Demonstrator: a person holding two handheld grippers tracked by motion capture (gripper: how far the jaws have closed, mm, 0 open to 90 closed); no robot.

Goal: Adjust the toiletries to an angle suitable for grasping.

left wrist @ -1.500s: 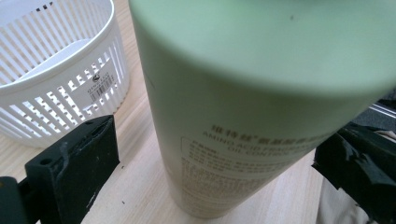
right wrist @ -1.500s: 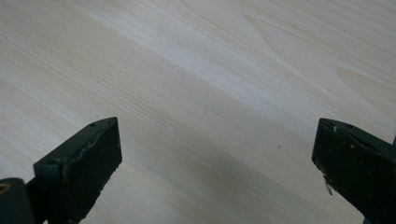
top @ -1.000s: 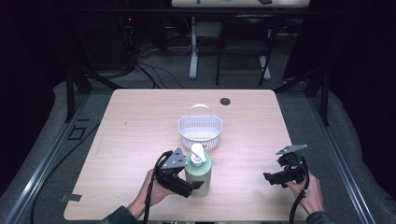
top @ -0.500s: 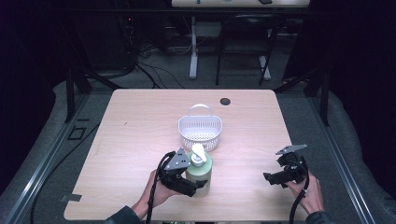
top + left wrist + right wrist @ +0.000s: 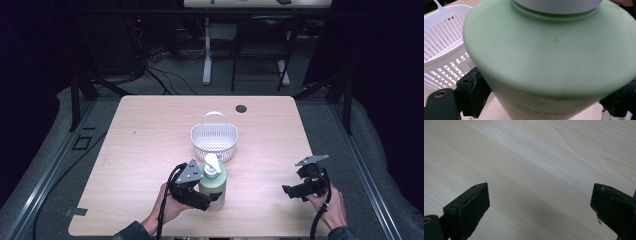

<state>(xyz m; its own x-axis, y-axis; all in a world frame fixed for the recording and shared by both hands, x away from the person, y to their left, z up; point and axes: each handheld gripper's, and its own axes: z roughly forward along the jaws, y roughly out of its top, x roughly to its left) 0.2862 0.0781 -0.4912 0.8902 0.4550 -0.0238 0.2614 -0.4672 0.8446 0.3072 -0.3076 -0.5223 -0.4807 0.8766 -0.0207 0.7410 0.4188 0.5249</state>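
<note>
White basket (image 5: pixel 214 141) sits mid-table (image 5: pixel 150 130), handle up; nothing visible inside it from the high view, slotted wall and floor bare. Green pump bottle (image 5: pixel 213 181) stands upright just in front of the basket, on the person's side, near it but whether they touch I can't tell; white pump head (image 5: pixel 211 164) on top. Contents of the bottle can't be seen, it's opaque. Left gripper (image 5: pixel 202 200) is at the bottle, jaws spread wide on either side of its body; they've just been closing a little with the bottle between them. In the left gripper view the bottle (image 5: pixel 549 57) bulges between both black jaws, one low left, one low right, and both look to be right at its sides, but firm pressing contact isn't clear, so I call it bracketed, not clamped. Right gripper (image 5: pixel 295 191) is well right of the bottle, held low over bare table, jaws spread wide, nothing between them; the right gripper view confirms it: just wood grain (image 5: pixel 536 170) between the two pads. Left gripper view adds the basket (image 5: pixel 446 45) close behind the bottle with its slotted wall and a small printed label, detail the high view doesn't resolve. The high view adds a dark round spot (image 5: pixel 241 108) on the table beyond the basket.
</note>
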